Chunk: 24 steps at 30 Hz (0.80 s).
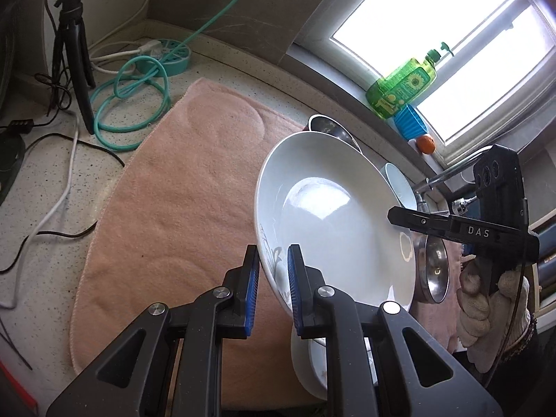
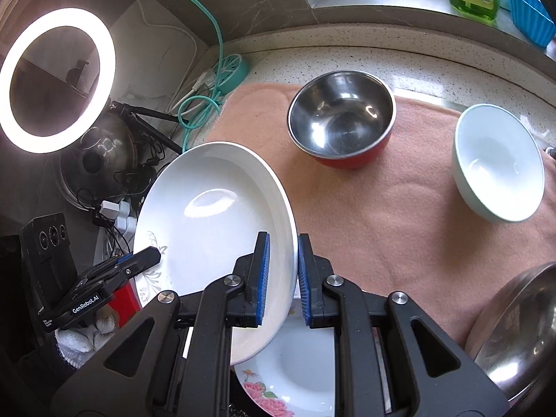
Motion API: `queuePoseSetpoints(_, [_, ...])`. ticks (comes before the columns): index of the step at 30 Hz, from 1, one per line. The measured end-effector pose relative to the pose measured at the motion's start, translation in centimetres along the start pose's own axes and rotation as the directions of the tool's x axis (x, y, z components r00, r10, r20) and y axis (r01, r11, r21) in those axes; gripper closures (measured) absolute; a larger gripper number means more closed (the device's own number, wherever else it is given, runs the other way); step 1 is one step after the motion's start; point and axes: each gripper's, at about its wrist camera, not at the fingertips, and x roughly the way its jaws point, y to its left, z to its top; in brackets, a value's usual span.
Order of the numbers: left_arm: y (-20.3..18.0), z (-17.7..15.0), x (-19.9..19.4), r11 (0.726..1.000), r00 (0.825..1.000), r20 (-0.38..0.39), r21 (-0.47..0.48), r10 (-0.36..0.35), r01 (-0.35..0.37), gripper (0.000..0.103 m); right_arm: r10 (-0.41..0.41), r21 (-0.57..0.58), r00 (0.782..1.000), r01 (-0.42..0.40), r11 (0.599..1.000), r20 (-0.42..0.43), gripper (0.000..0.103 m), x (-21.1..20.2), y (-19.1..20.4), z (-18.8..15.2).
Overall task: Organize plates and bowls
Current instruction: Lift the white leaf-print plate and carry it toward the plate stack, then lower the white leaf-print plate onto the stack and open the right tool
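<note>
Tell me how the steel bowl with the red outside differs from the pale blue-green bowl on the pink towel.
The steel bowl is shiny metal inside with a red outer wall; the pale bowl looks like glazed ceramic, white inside and light blue-green outside. The steel bowl sits nearer the back wall, while the pale bowl sits further right. Both stand upright and empty on the pink towel, apart from each other and untouched by either tool.

The big white plate (image 2: pixel 212 229) is held up off the pink towel (image 2: pixel 382 229), with a gripper on each side of it; a flowered plate (image 2: pixel 288 378) lies just under it; the bare towel on the left (image 1: pixel 180 208) gives room; the steel bowl (image 2: pixel 342 118) and pale bowl (image 2: pixel 498 163) stand behind, with a towel gap between them; a steel pan (image 2: pixel 517 333) blocks the right.
</note>
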Motion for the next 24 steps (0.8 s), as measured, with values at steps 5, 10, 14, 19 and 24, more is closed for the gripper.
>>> queuePoseSetpoints(5, [-1.1, -1.0, 0.8, 0.999, 0.999, -0.035, 0.030, -0.012, 0.013, 0.088, -0.013, 0.042, 1.000, 0.012, 0.999, 0.020, 0.087, -0.8, -1.3, -2.3])
queuePoseSetpoints(10, [-1.6, -1.9, 1.6, 0.998, 0.998, -0.065, 0.053, -0.015, 0.018, 0.088, -0.031, 0.066, 0.999, 0.028, 0.997, 0.031, 0.087, -1.4, -2.1, -4.6])
queuePoseSetpoints(14, [-2.1, -2.7, 2.2, 0.997, 0.996, -0.093, 0.080, -0.011, 0.019, 0.088, -0.040, 0.084, 0.998, 0.036, 0.996, 0.038, 0.087, -2.0, -2.8, -6.6])
queuePoseSetpoints(19, [-3.1, -3.4, 3.0, 0.993, 0.992, -0.128, 0.121, -0.005, 0.020, 0.088, -0.047, 0.133, 0.998, 0.042, 0.990, 0.034, 0.087, -2.4, -3.8, -9.7])
queuePoseSetpoints(24, [-4.0, -4.3, 4.0, 0.986, 0.987, -0.160, 0.165, 0.002, 0.025, 0.088, -0.057, 0.180, 0.998, 0.053, 0.982, 0.015, 0.087, -2.3, -4.7, -12.6])
